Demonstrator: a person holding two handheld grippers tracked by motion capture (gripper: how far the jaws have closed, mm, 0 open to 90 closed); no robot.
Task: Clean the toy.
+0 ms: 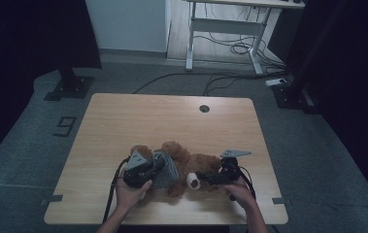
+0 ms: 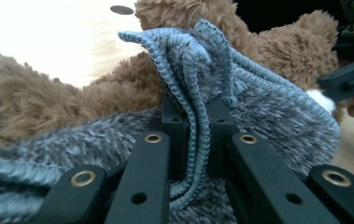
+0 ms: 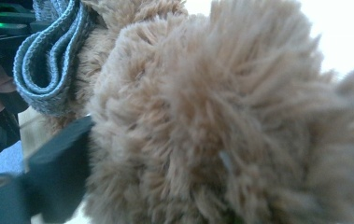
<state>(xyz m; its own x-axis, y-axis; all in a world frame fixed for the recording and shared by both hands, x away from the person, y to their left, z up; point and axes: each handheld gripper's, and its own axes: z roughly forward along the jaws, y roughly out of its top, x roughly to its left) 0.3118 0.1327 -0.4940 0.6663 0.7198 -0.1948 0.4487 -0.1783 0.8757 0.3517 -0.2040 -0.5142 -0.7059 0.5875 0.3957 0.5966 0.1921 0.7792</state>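
A brown teddy bear (image 1: 191,162) lies on the wooden table (image 1: 123,121) near its front edge, with a grey-blue knitted sweater (image 1: 168,171) around its body. My left gripper (image 1: 158,166) is shut on a folded edge of the sweater (image 2: 258,107), and the ribbed hem is pinched between its jaws (image 2: 195,130). The bear's fur (image 2: 34,102) lies to the left of the sweater and behind it. My right gripper (image 1: 204,178) sits at the bear's head beside the white muzzle (image 1: 193,181). Its jaws press into the thick fur (image 3: 221,121), with one black jaw showing at the lower left.
A round cable hole (image 1: 204,108) sits at the table's far edge. Beyond the table stand a white desk frame (image 1: 225,24), loose cables (image 1: 181,77) on the grey floor and black stand bases (image 1: 67,87). The far half of the table is bare wood.
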